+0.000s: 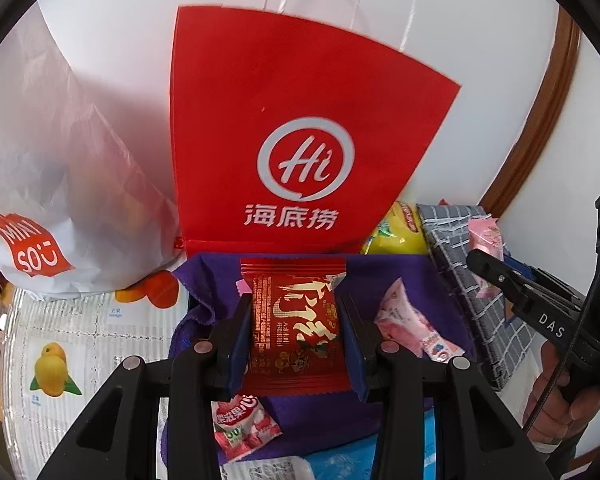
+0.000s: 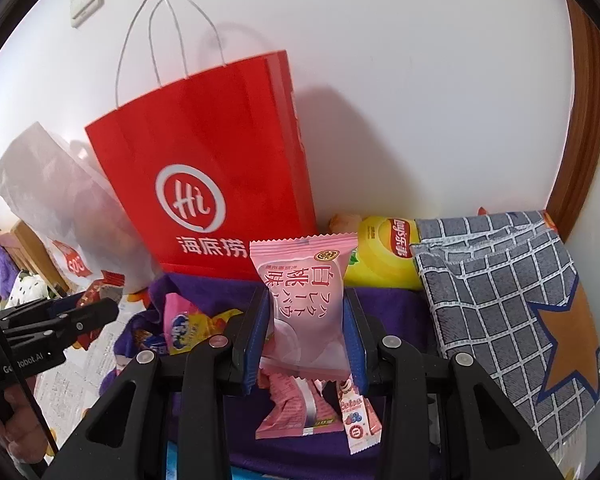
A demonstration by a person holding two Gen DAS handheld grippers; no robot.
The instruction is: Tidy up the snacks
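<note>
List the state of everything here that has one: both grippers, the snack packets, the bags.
Left gripper: shut on red packet.
Right gripper: shut on pink packet.
Red paper bag: upright by the wall.
White plastic bag: slumped beside it.
Yellow chip bag: lying sideways.
Strawberry packet: loose on purple cloth.

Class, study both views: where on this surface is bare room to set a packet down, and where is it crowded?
Free: purple cloth between the red packet and the checked fabric, and the fruit-print mat below the white bag. Crowded: the cloth's near edge and beside the chips bag.
</note>
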